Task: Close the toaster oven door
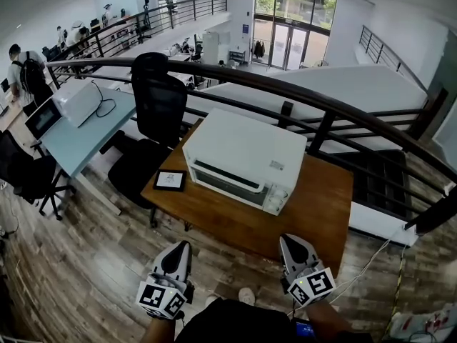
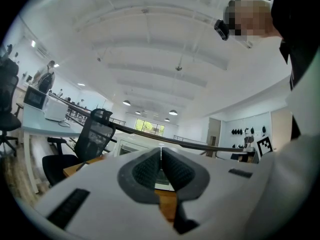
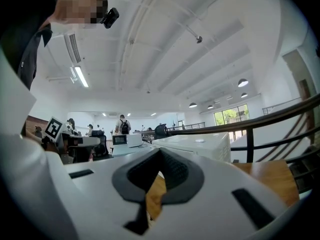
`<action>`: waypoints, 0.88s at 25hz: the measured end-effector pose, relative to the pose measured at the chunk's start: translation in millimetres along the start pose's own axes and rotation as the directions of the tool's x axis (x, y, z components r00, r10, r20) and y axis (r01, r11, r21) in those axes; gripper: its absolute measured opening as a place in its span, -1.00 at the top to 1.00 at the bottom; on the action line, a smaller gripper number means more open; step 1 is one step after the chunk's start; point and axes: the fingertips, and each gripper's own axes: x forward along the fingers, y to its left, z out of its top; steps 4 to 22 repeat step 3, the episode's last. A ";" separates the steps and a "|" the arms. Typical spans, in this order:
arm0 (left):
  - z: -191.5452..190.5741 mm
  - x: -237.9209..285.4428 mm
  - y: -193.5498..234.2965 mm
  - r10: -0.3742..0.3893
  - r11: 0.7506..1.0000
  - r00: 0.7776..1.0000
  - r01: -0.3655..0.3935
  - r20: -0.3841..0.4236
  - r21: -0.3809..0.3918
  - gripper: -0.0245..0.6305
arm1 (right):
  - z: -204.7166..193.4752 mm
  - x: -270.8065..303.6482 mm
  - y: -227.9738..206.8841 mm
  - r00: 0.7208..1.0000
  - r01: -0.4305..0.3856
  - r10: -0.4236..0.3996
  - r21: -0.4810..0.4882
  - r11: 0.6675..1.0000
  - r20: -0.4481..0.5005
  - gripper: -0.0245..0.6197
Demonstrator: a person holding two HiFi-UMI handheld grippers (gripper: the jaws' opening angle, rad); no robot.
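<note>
Nearest the lens, at the bottom of the head view, the left gripper [image 1: 183, 246] and the right gripper [image 1: 286, 239] are held side by side over the wooden floor [image 1: 64, 270], each with its marker cube toward the person. Both stop short of the near edge of the tabletop [image 1: 318, 209].

In the left gripper view, the left gripper [image 2: 161, 150] has its dark ribbed pads pressed together along a thin seam with nothing between them. The right gripper [image 3: 160, 153] is likewise fully closed and empty in its own view.

Beyond the grippers, the white toaster oven [image 1: 246, 148] stands near the middle of the brown tabletop, turned at an angle with its front toward the person. Its door [image 1: 227, 183] stands upright and flush with the front face, with a dark handle strip along its top edge and knobs to its right. The right gripper view shows the toaster oven [image 3: 200, 144] just past the jaws, with the tabletop [image 3: 262, 176] to the right.

A small black-framed picture [image 1: 170, 180] lies flat on the tabletop, just left of the oven. Behind the tabletop stands a black office chair [image 1: 158, 102], and a dark railing [image 1: 325, 107] curves past the far side.
</note>
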 end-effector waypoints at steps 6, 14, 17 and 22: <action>-3.8 5.1 9.5 -0.008 1.000 1.000 0.008 -0.001 -0.011 0.87 | 1.8 11.0 1.8 1.000 -0.002 0.002 -0.008 1.000 0.013 0.94; -3.8 5.1 9.5 -0.008 1.000 1.000 0.008 -0.001 -0.011 0.87 | 1.8 11.0 1.8 1.000 -0.002 0.002 -0.008 1.000 0.013 0.94; -3.8 5.1 9.5 -0.008 1.000 1.000 0.008 -0.001 -0.011 0.87 | 1.8 11.0 1.8 1.000 -0.002 0.002 -0.008 1.000 0.013 0.94; -3.8 5.1 9.5 -0.008 1.000 1.000 0.008 -0.001 -0.011 0.87 | 1.8 11.0 1.8 1.000 -0.002 0.002 -0.008 1.000 0.013 0.94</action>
